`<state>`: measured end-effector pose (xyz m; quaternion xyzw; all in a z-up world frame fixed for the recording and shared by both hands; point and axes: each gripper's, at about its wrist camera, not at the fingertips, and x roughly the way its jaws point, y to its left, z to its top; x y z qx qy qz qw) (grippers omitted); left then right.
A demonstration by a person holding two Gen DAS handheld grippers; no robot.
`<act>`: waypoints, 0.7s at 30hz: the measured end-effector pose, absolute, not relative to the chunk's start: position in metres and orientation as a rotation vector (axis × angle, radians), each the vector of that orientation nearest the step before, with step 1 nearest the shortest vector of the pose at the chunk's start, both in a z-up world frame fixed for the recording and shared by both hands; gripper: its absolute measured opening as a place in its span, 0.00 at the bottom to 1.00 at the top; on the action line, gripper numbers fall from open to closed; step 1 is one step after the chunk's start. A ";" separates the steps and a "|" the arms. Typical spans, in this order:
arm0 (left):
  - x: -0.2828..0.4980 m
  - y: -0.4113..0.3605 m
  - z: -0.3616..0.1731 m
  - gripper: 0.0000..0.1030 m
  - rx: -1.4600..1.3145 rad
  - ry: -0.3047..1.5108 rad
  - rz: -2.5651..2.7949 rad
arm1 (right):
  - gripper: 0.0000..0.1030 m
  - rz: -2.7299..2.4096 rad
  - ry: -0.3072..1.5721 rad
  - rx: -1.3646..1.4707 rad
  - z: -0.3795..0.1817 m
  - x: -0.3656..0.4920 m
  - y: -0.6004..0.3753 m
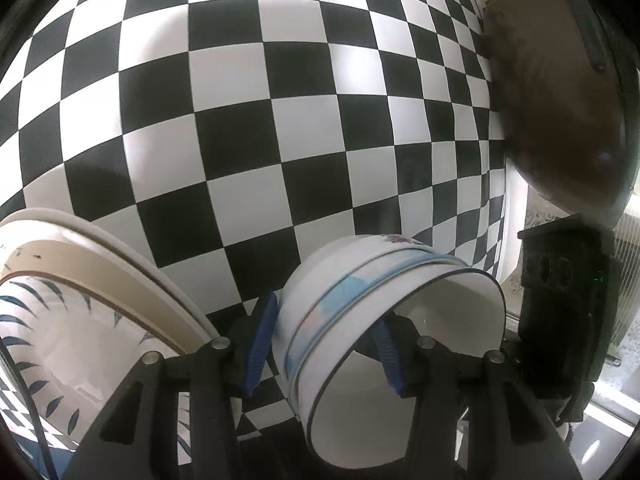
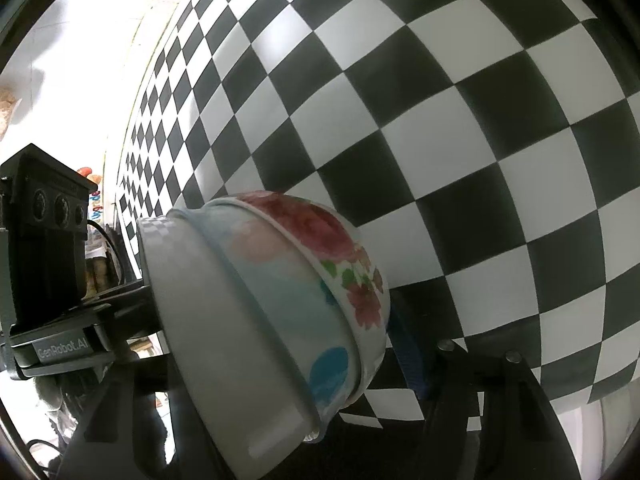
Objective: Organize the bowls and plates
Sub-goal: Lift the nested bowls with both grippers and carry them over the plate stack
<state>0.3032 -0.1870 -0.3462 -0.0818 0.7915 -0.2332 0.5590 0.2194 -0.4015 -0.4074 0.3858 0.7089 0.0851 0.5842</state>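
Observation:
A nested stack of bowls (image 1: 340, 280) hangs tipped on its side over the chequered tablecloth (image 1: 280, 120). My left gripper (image 1: 324, 352) is shut on the stack's wall, with one blue pad outside and the other inside the plain white inner bowl (image 1: 400, 400). In the right wrist view the stack lies between the fingers of my right gripper (image 2: 280, 360): a white bowl (image 2: 208, 320), a blue-patterned bowl (image 2: 280, 300) and a red-flowered bowl (image 2: 320, 232). The right blue pad (image 2: 408, 360) stands at the flowered bowl's base. The other finger is hidden behind the stack.
A stack of plates (image 1: 80, 280), beige-rimmed with a blue leaf pattern, sits at the lower left. A brown rounded object (image 1: 552, 100) is at the table's right edge. The left gripper's black body (image 2: 48, 240) shows on the left of the right wrist view.

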 end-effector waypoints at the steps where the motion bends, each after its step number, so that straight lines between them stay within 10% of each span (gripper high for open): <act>1: 0.303 -0.186 -0.345 0.43 -0.196 1.865 -0.552 | 0.65 0.202 1.654 0.910 -0.408 0.220 -0.400; 21: 0.311 -0.148 -0.300 0.43 -0.208 1.802 -0.520 | 0.62 0.297 1.616 0.892 -0.363 0.246 -0.368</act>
